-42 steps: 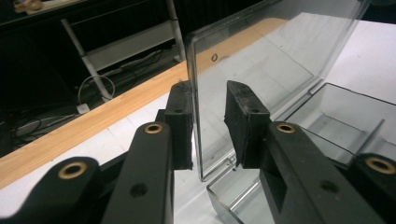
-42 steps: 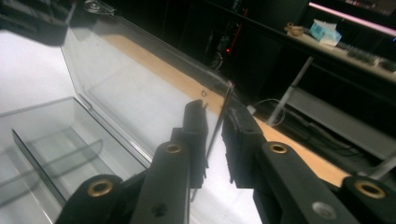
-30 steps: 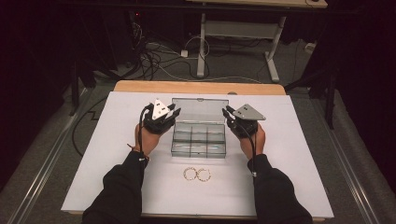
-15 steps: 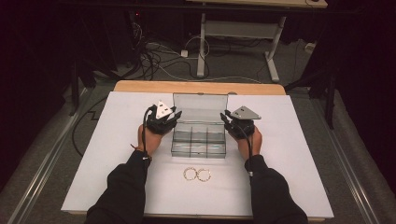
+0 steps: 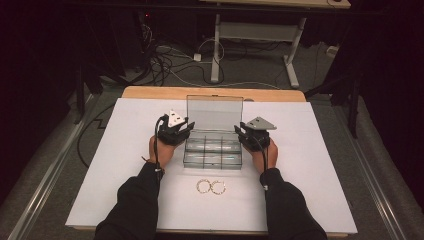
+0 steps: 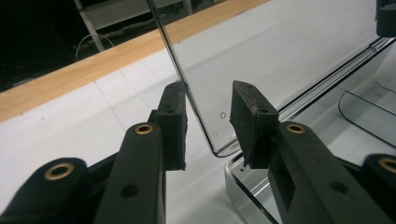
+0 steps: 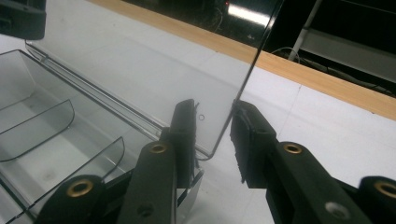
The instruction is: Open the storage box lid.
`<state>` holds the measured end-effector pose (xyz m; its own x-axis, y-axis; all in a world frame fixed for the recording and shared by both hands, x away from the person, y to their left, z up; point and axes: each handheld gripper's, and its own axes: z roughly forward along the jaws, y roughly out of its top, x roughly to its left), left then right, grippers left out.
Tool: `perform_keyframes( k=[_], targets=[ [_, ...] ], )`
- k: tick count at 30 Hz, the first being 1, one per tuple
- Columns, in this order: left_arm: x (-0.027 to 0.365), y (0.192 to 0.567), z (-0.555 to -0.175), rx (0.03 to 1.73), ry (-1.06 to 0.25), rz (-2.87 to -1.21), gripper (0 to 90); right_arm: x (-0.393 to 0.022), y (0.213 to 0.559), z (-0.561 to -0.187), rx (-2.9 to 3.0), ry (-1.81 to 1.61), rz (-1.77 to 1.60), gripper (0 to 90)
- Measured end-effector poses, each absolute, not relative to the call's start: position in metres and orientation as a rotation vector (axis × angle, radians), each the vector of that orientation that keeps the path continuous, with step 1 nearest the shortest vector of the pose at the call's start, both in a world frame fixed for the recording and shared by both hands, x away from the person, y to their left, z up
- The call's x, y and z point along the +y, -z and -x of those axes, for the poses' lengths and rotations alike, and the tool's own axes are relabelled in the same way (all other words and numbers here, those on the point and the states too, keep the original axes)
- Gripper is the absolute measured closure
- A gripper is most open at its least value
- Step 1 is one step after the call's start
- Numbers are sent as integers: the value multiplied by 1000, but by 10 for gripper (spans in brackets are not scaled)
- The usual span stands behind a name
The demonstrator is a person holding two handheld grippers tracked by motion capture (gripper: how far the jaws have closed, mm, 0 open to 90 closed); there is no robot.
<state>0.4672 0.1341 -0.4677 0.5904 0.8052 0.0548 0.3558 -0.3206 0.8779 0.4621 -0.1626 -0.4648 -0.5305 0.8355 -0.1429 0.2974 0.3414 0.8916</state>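
2 thin rings [image 5: 211, 187] lie side by side on the white mat [image 5: 320, 190] at lower centre of the high view, just in front of the clear compartment box [image 5: 214, 153] and apart from it. a wooden table edge [image 5: 150, 92] runs along the top of the mat, with cables and a desk frame on the floor beyond, well apart.

the box sits at the frame's middle with its clear lid [image 5: 215, 113] standing upright at the back. the left gripper [image 5: 181, 131] is at the lid's left end, the right gripper [image 5: 241, 134] at its right end. in the left gripper view the lid's side edge [image 6: 187, 93] stands in the gap between the pads [image 6: 173, 126], close against the left-hand one; whether it touches is hard to tell. in the right gripper view the lid's edge [image 7: 233, 107] lies just at the right-hand pad [image 7: 247, 140]. both pairs of jaws are spread a little and have just been opening, with the lid between them and not squeezed.

bare mat lies open to both sides of the box and toward the frame's bottom corners.
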Motion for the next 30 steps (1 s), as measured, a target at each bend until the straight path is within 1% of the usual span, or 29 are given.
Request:
perform_keyframes(
  k=[5, 20, 21, 22, 27, 30],
  targets=[
    [134, 473, -467, 930, -609, -1918, 613, -162, 465, -463, 1999, -1139, -985, 686],
    [137, 477, -468, 964, -584, -1870, 606, -164, 467, -464, 1984, -1152, -999, 673],
    [137, 477, -468, 965, -582, -1876, 607, -163, 467, -464, 1980, -1142, -1003, 636],
    [137, 477, -468, 964, -585, -1889, 607, -162, 467, -464, 1969, -1121, -1004, 624],
    [136, 477, -467, 968, -603, -1904, 609, -163, 468, -464, 1977, -1105, -1011, 625],
    [136, 476, -466, 963, -603, -1915, 608, -164, 468, -464, 1961, -1101, -1028, 573]
  ],
)
